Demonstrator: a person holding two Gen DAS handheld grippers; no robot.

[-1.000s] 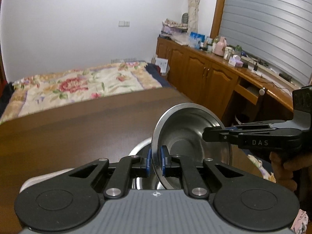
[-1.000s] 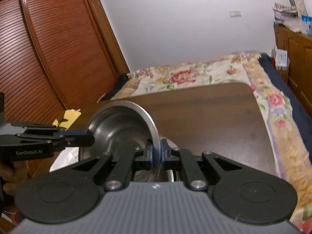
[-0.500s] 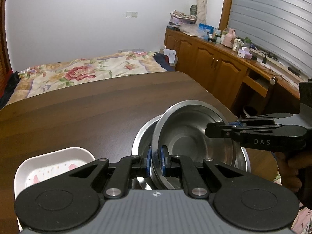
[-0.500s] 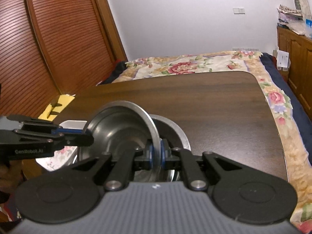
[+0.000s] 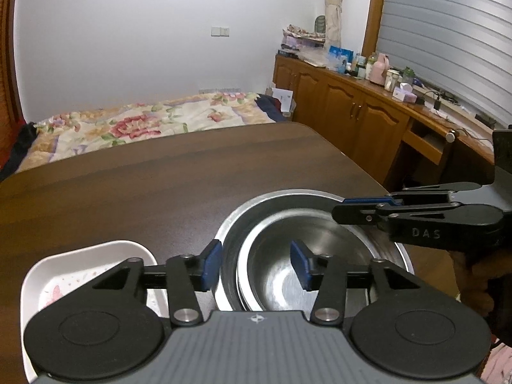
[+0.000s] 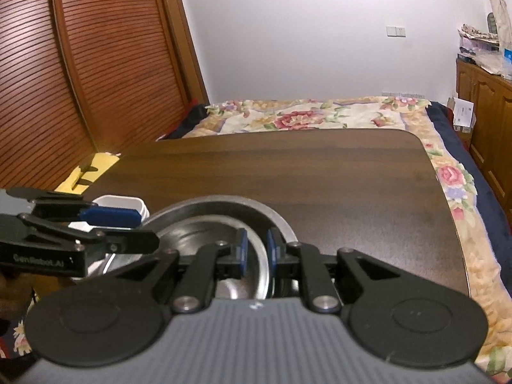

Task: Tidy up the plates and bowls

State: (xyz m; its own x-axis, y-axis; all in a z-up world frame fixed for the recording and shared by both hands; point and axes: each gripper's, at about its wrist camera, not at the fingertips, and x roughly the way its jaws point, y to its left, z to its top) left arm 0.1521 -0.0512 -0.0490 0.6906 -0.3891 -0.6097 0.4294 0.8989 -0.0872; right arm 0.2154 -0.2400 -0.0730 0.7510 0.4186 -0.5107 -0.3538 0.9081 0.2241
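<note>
Furthest left, just beside the left gripper's (image 5: 256, 267) outer finger, a white dish (image 5: 86, 272) with a faint pink print sits on the dark wooden table (image 5: 160, 185). That gripper's jaws stand spread wide, holding nothing; its blue pads (image 5: 211, 264) straddle the near-left rim of the steel bowls, one pad outside the rim and one over the hollow.

Directly ahead of both tools, the smaller steel bowl (image 5: 307, 256) lies nested inside the larger steel bowl (image 5: 252, 214), both upright on the table.

On the right, the right gripper (image 6: 256, 249) has its jaws parted a little around the inner bowl's rim, with a gap showing on each side of the metal, so it looks slack rather than pinching.

I'd judge the stacking step is just ending: the bowl is down and being let go. Next, both tools need to back straight off without nudging the stack, and the white dish looks like the next piece to deal with.
</note>
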